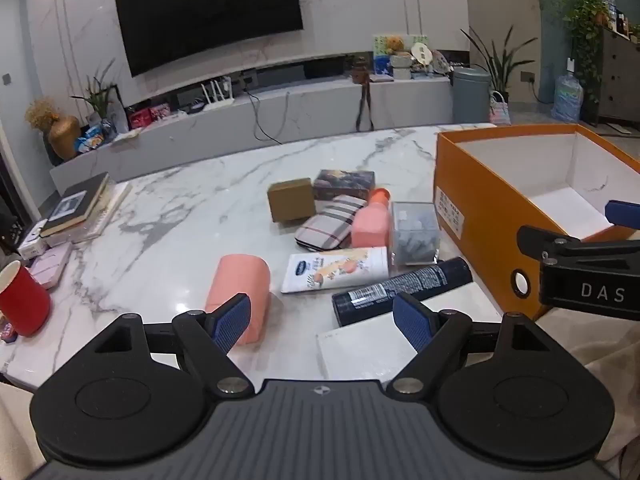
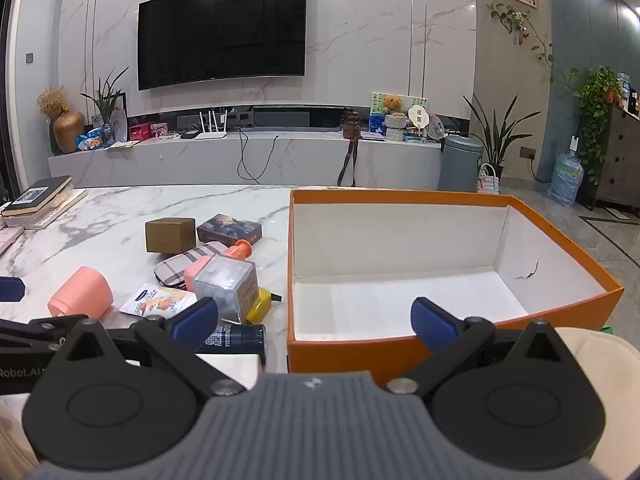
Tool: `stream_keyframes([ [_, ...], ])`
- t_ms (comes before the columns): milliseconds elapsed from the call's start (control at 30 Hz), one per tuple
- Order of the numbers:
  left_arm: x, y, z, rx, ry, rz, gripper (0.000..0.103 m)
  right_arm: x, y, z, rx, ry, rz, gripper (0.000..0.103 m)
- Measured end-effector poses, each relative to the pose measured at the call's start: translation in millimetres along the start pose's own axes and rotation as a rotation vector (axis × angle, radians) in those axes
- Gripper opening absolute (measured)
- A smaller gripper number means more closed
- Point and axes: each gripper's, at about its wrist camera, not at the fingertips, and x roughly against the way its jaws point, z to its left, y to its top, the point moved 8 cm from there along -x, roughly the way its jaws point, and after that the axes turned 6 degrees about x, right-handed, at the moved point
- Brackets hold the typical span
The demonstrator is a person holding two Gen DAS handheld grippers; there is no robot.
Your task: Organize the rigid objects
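Observation:
An empty orange box (image 1: 472,200) (image 2: 400,356) with a white inside stands at the table's right. Left of it lie a pink cup (image 1: 240,286) (image 2: 82,294) on its side, a dark spray can (image 1: 402,290) (image 2: 236,338), a white pouch (image 1: 334,270) (image 2: 158,300), a clear cube (image 1: 414,234) (image 2: 226,284), a pink bottle (image 1: 372,222), a plaid case (image 1: 330,226) (image 2: 182,262), a brown box (image 1: 290,199) (image 2: 170,234) and a dark printed box (image 1: 344,184) (image 2: 229,230). My left gripper (image 1: 322,320) is open and empty above the near edge. My right gripper (image 2: 314,322) is open and empty over the orange box's near wall.
The marble table (image 1: 180,208) carries stacked books (image 1: 76,208) (image 2: 36,200) and a red cup (image 1: 22,304) at the left. A white flat box (image 1: 372,344) lies at the near edge. A yellow item (image 2: 259,306) sits beside the cube. A TV wall stands behind.

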Motion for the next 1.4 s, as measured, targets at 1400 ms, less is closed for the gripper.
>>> stream_keyframes([
  [1400,-5.2,-5.6,0.7,0.004,-0.017,0.051,0.088,0.8,0.1,3.9,0.044,-0.022,0.012,0.101],
])
